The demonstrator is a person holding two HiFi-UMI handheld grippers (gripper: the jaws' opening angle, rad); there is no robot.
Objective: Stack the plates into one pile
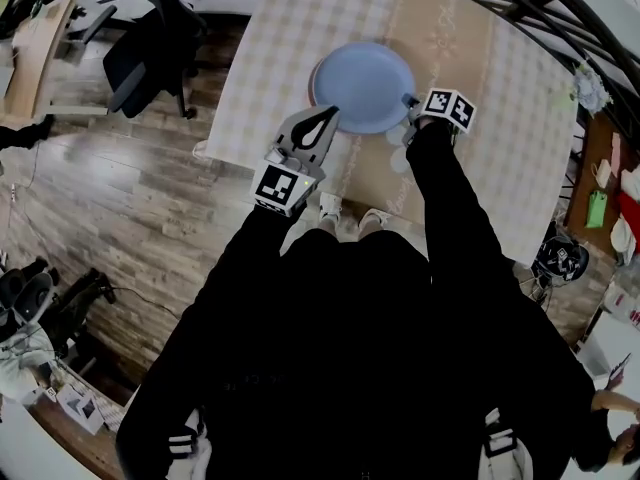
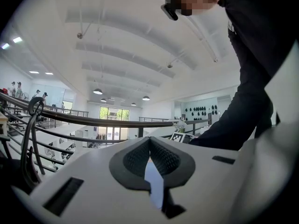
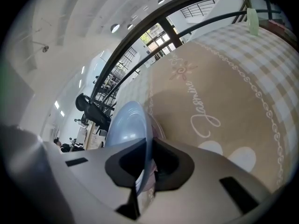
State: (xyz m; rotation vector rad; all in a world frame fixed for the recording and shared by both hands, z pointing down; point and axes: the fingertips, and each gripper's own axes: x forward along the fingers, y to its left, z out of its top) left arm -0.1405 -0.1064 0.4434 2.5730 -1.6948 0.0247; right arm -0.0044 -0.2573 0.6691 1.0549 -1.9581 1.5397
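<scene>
A pale blue plate (image 1: 360, 83) lies on the checked tablecloth (image 1: 480, 78). My right gripper (image 1: 410, 101) is at its right rim, shut on it. In the right gripper view the plate's (image 3: 125, 125) rim runs straight between the pads of that gripper (image 3: 145, 164), and a pinkish edge shows just behind it. My left gripper (image 1: 328, 115) hovers at the plate's near-left rim. The left gripper view shows that gripper (image 2: 149, 141) with pads meeting and nothing between them. Only a pale blue sliver shows through the slot behind them.
A black office chair (image 1: 150, 53) stands on the wood floor left of the table. A dark railing (image 1: 560, 8) curves past the table's far right corner. Small items, one of them a green tag (image 1: 597, 208), lie at the right. The person's shoes (image 1: 340, 213) are at the table's near edge.
</scene>
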